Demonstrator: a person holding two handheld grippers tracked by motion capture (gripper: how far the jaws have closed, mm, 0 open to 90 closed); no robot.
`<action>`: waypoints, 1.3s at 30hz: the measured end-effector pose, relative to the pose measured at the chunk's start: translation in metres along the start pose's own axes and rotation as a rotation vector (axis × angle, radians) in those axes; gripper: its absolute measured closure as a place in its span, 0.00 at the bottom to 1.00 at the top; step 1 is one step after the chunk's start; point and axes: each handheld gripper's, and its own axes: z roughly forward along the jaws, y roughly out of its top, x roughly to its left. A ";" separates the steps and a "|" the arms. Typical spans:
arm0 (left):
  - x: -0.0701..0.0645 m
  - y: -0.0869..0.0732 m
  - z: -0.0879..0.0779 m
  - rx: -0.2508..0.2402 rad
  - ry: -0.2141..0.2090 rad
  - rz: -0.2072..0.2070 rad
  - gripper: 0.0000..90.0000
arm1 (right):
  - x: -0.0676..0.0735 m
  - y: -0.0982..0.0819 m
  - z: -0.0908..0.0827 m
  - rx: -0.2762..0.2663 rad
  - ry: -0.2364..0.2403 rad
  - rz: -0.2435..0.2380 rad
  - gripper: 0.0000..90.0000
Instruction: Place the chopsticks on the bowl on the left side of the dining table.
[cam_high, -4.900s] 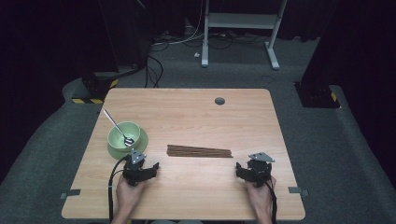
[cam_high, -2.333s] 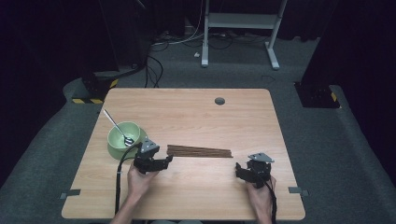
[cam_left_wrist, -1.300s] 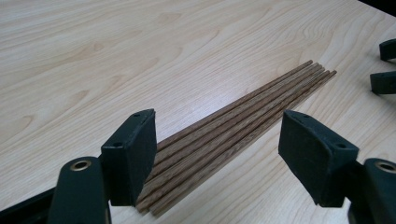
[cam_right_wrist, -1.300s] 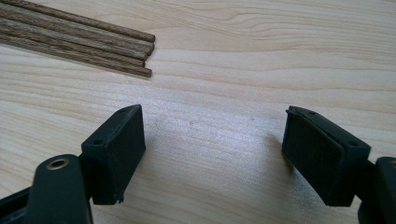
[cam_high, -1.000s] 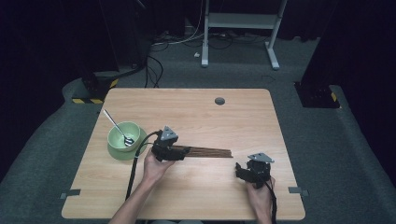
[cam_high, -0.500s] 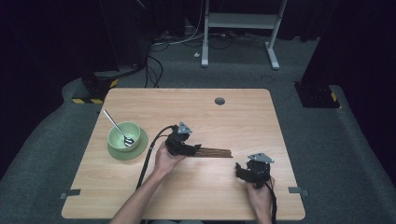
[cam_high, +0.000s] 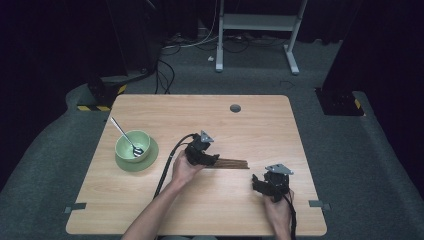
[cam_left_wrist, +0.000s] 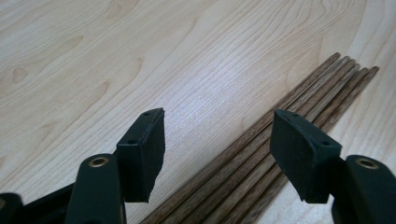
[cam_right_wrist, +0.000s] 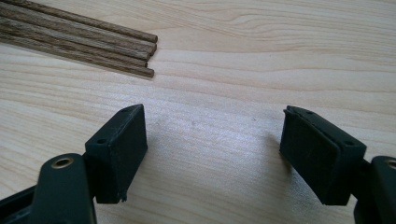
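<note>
Left gripper view: jaws just closing, not yet gripping, wooden sticks (cam_left_wrist: 261, 154) between them; centre left gripper (cam_left_wrist: 217, 156) over 1 stick, squeeze gently, right gripper (cam_right_wrist: 212, 156) wide, empty.

Dark wooden sticks (cam_high: 232, 163) lying flat in a bundle on the table.

I see several thin, round sticks (cam_left_wrist: 261, 154) of brown, grained wood, side by side and touching, all running the same way, flat on the pale wood of the table. From above they lie crosswise near the table's middle, their left part hidden under my left hand. Along my left jaws they run slantwise from bottom to upper right, their blunt-cut ends nearly level with one another. Seen along my right jaws, those same ends (cam_right_wrist: 135, 49) lie at the upper left, slightly staggered. I can't tell the exact count.
</note>
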 end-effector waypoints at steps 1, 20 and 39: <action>0.000 0.000 0.003 0.005 0.001 -0.006 0.40 | 0.000 0.000 0.000 -0.001 0.000 0.000 0.25; 0.006 -0.003 0.016 0.029 0.022 -0.026 0.41 | 0.001 0.000 0.000 -0.001 0.001 0.000 0.26; 0.011 -0.005 0.017 0.034 0.019 -0.040 0.41 | 0.001 0.000 0.000 -0.002 0.005 -0.003 0.27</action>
